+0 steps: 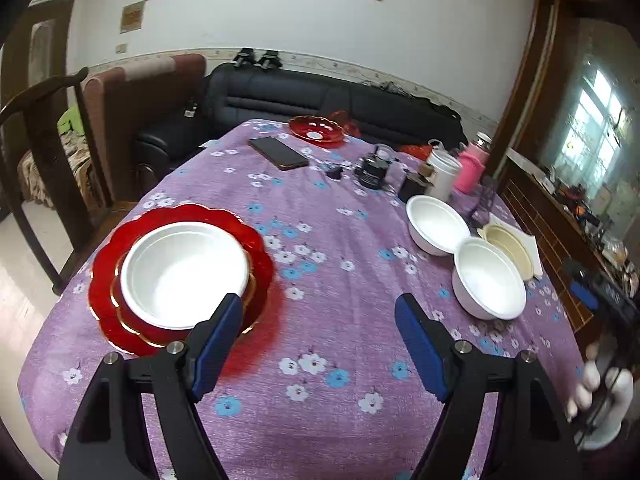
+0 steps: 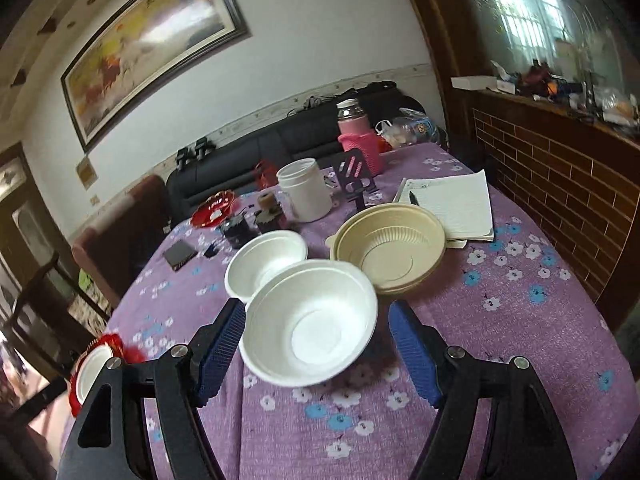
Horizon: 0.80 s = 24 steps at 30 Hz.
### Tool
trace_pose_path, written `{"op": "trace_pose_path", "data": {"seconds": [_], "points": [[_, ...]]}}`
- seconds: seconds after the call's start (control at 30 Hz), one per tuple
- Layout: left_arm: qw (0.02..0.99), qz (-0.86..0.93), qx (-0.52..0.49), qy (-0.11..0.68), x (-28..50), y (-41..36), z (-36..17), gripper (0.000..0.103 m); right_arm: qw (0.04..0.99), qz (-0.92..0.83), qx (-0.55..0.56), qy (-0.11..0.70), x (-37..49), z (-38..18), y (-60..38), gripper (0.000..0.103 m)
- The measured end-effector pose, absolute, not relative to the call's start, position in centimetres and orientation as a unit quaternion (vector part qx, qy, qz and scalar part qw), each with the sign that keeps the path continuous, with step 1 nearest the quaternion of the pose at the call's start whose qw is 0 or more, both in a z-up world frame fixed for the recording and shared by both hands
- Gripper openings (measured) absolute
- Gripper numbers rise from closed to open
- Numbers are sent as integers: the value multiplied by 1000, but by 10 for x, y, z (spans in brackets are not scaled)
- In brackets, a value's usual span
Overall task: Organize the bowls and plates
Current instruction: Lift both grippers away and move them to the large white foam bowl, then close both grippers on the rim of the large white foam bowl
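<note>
Left wrist view: left gripper (image 1: 319,310) spread wide, nothing between the blue pads, hanging over the purple flowered tablecloth (image 1: 320,412) at lower centre. At left of frame, just beyond the left fingertip, red scalloped plate (image 1: 105,280) lying flat with a white bowl (image 1: 184,274) seated in it. At right of frame, two more white bowls: near white bowl (image 1: 489,278) touching far white bowl (image 1: 437,230) rim to rim. Behind them, toward the right edge, beige bowl (image 1: 507,246) on white paper. At upper centre, second red dish (image 1: 317,129) near the table's far edge, dark phone (image 1: 279,153) just left of it. At far right, pink flask (image 1: 473,167) beside a white jar (image 1: 443,174).

Right wrist view: right gripper (image 2: 317,312) likewise spread, near white bowl (image 2: 310,322) sitting between the fingers, left pad close to its rim, contact impossible to confirm. Far white bowl (image 2: 266,264) behind it at upper left, partly overlapped by it. Beige bowl (image 2: 390,246) at upper right, its edge resting on a notebook (image 2: 456,202). Red scalloped plate (image 2: 114,342) peeking in at lower left of frame.
</note>
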<state>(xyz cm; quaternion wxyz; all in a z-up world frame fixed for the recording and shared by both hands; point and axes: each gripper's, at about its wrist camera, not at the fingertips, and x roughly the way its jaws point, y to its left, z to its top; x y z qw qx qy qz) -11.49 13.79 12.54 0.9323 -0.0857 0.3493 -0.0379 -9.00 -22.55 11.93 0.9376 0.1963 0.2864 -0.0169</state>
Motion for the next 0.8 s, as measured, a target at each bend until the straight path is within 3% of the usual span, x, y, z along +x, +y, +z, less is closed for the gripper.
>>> {"op": "trace_pose_path", "data": {"seconds": [0.13,0.27,0.47,0.53,0.57,0.6,0.8], "points": [[931,-38,-58,358,-112,122,124,78,929,-42,208,302,-65,99,-237,78],[929,-30,-39,368,-102,110,120,78,920,-58,232,311,-42,70,-248,55],[918,-41,-44,392,-85,92,106,78,893,-22,265,364,-14,35,-252,53],[914,-46,-44,400,-80,87,101,78,882,-2,280,378,-9,25,-250,34],[912,-50,-44,405,-78,84,98,78,875,12,289,388,-7,20,-250,16],[909,-54,-44,410,-76,81,95,78,869,25,301,391,-7,18,-250,12],[906,-67,-38,417,-66,71,93,78,841,126,329,410,-9,17,-232,13]]}}
